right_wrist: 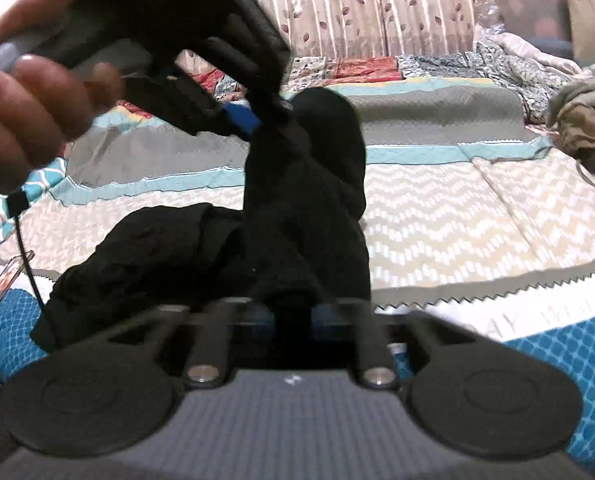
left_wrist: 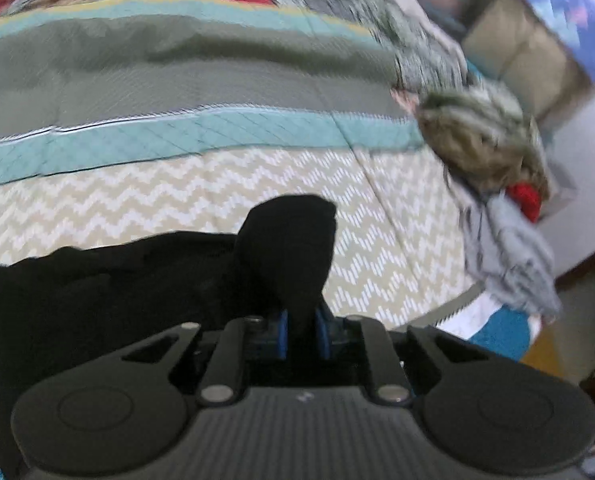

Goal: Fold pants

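Both grippers' jaws pinch the black pants [right_wrist: 305, 208], whose shape seems hidden in folds.

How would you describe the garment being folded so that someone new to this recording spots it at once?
Start at the patchwork quilt that covers the bed, with its beige zigzag panel. On that panel, near the front edge, lie the black pants, part bunched on the quilt and part lifted, pinched by the left gripper and the right gripper. They are the only plain black cloth; the other clothes heaped at the right are grey and tan.
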`<state>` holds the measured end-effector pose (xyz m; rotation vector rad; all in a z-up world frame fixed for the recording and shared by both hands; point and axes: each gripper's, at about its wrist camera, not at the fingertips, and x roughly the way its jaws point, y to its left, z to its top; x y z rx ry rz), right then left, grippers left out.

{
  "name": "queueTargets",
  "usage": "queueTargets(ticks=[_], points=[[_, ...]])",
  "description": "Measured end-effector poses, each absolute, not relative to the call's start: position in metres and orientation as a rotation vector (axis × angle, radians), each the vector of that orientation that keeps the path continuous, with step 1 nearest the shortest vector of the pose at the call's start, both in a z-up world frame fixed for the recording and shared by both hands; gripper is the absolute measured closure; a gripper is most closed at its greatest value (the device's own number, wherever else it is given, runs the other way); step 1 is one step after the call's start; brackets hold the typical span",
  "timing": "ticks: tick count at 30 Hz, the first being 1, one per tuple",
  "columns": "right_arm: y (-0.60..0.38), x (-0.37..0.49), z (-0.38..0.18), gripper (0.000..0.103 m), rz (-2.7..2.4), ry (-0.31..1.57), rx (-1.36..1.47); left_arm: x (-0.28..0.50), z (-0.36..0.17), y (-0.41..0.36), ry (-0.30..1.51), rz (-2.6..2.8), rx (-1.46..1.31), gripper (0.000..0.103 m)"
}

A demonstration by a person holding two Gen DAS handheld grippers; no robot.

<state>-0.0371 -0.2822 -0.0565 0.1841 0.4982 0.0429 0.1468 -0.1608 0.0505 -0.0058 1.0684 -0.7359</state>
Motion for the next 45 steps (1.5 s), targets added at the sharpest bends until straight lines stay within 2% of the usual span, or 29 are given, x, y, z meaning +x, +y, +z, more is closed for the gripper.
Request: queueTargets(ticks=[9,12,17,18,19,20,21,24,28,33,38,40,45], points=[[-0.222,-0.015,0.002,0.088,0.209,0.388,0.120,0.163,0.083,-0.034,0.945,-0.684,-0.180,0.090],[-0.188,-0.001,0.006,0.088,0.285,0.413,0.076,0.169,0.073,0.008,0.943,-0.627,-0.232,0.090],[-0.138,0.023,-0.009,0.088,0.376,0.493,-0.004,0.184,0.028,0.061,0.995,-0.486,-0.291,0.088],[-0.127,0.028,-0.017,0.085,0.387,0.521,-0.026,0.187,0.016,0.066,1.002,-0.445,-0.289,0.084],[-0.118,0.033,-0.026,0.081,0.402,0.561,-0.048,0.192,0.000,0.071,1.021,-0.381,-0.277,0.065],[-0.112,0.041,-0.036,0.070,0.420,0.609,-0.066,0.193,-0.013,0.080,1.054,-0.336,-0.265,0.059],[-0.108,0.046,-0.046,0.060,0.435,0.658,-0.076,0.196,-0.026,0.085,1.090,-0.293,-0.263,0.057],[-0.112,0.036,-0.041,0.053,0.452,0.642,-0.058,0.190,-0.044,0.104,1.115,-0.291,-0.351,0.055],[-0.127,0.010,-0.023,0.052,0.467,0.567,-0.015,0.174,-0.040,0.121,1.067,-0.310,-0.430,0.046],[-0.143,0.002,-0.022,0.052,0.442,0.564,0.062,0.150,-0.026,0.115,1.007,-0.388,-0.438,0.038],[-0.111,0.020,-0.044,0.052,0.524,0.672,0.062,0.140,-0.036,0.081,1.020,-0.377,-0.256,0.038],[-0.102,0.024,-0.052,0.052,0.536,0.736,0.036,0.137,-0.049,0.073,1.040,-0.327,-0.171,0.035],[-0.108,0.009,-0.035,0.052,0.545,0.676,0.041,0.133,-0.053,0.089,1.040,-0.306,-0.220,0.030]])
